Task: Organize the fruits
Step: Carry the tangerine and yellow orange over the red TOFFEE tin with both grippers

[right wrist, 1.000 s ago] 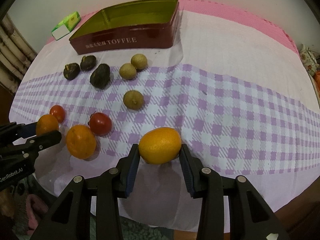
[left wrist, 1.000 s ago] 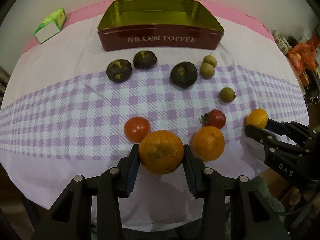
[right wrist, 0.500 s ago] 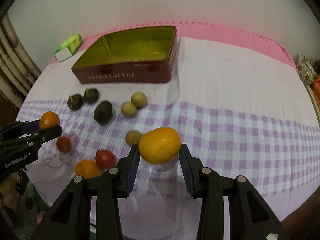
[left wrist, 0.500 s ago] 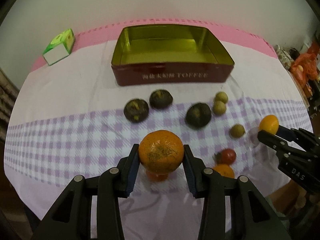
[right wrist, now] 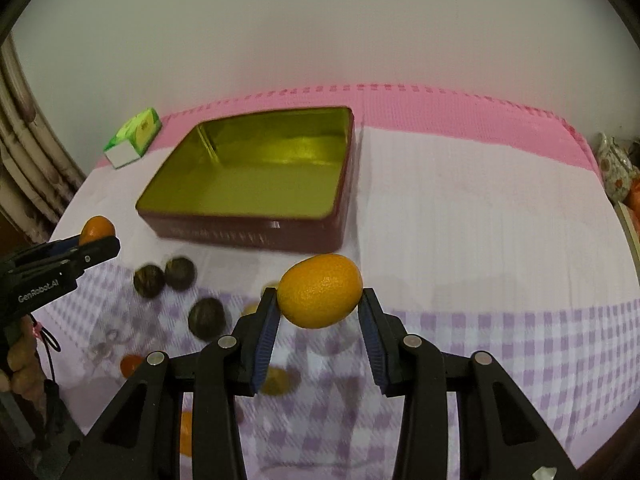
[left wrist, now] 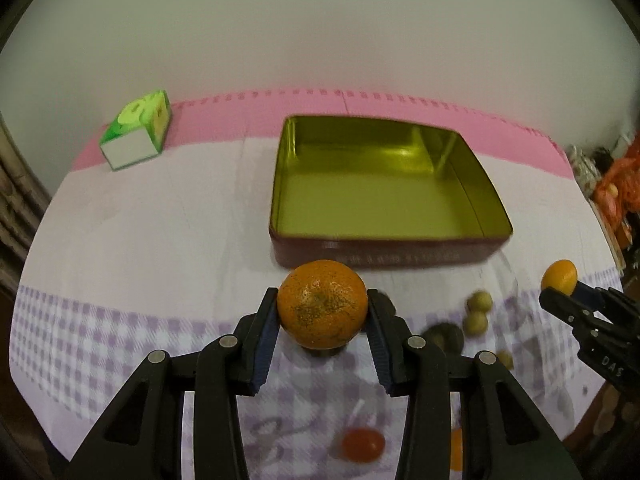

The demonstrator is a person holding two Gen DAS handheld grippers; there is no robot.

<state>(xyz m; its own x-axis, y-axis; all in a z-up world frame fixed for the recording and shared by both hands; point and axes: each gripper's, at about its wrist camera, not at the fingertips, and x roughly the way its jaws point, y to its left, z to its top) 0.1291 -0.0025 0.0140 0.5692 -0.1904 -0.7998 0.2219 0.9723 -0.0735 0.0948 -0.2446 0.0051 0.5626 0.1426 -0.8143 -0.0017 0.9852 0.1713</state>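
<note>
Left claw (left wrist: pixel 322 312): clamped on a speckled orange (left wrist: pixel 322 310), blue pads pressed to both sides of the fruit, which is held up off the counter (left wrist: pixel 140 240). Seen from the right wrist camera, this same claw comes in at the left edge with the orange showing just past its tips.

Right claw (right wrist: pixel 318 300): clamped on a smoother, egg-shaped orange fruit (right wrist: pixel 320 290), also lifted clear of the cloth. From the left wrist camera it appears at the right edge, fruit at its tip.

Tin (left wrist: pixel 276 196): open, dark red outside, gold-green inside, nothing in it. It sits on the white part of the cloth toward the far pink border, just beyond both held fruits (lettering on the front wall too blurred to read).

On the purple-checked band of the cloth, below and between the claws:
- three dark round fruits (right wrist: pixel 149 281), two close together and one apart nearer the right claw
- small tan round fruits (left wrist: pixel 476 323), a pair nearly touching, to the right of the speckled orange
- a tomato (left wrist: pixel 362 445), partly behind the left claw's frame
- another orange (left wrist: pixel 456 449), mostly hidden by the frame

Green and white carton (left wrist: pixel 136 136): lying at the far left by the pink border, well apart from the tin.

Lower half of both views is smeared; small fruit outlines are soft.
</note>
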